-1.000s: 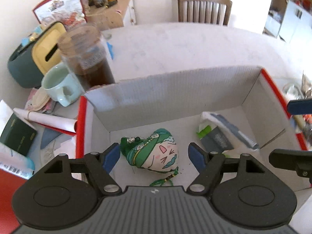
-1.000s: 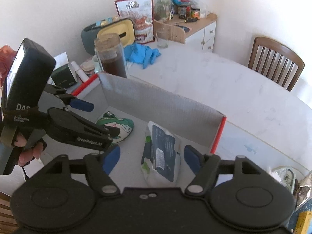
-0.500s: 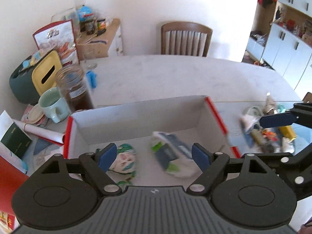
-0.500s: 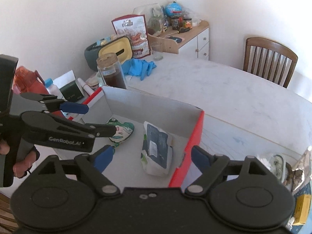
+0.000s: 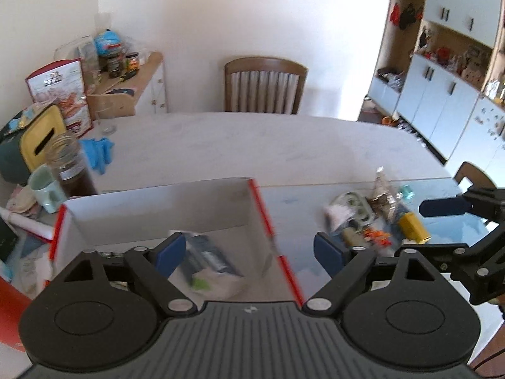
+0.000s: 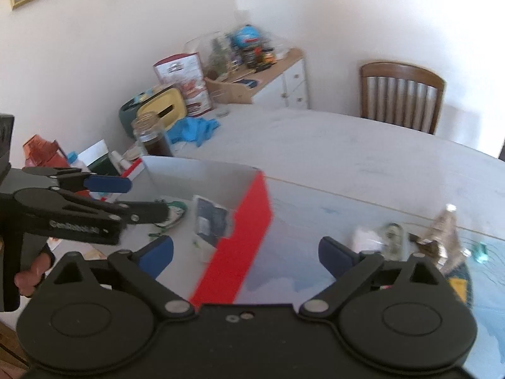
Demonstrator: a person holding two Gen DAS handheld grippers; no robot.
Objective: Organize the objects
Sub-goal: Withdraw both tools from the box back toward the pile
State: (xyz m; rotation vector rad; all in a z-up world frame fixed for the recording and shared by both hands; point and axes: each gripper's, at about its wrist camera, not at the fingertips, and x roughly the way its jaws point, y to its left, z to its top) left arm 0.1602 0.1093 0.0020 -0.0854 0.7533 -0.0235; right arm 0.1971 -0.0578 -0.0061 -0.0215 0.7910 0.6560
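While half-hidden, blurred blue-white packet (image 5: 208, 259)

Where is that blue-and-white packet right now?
The packet lies inside the red-edged box, near its right wall, with the green plush toy to its left in the right wrist view.

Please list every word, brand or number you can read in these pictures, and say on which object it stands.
"GenRobot.AI", blurred but about legible: side of the left gripper.
Red snack bag: print too blurred to read.
Grey packet in the box: label too blurred.
Jar label: unreadable.
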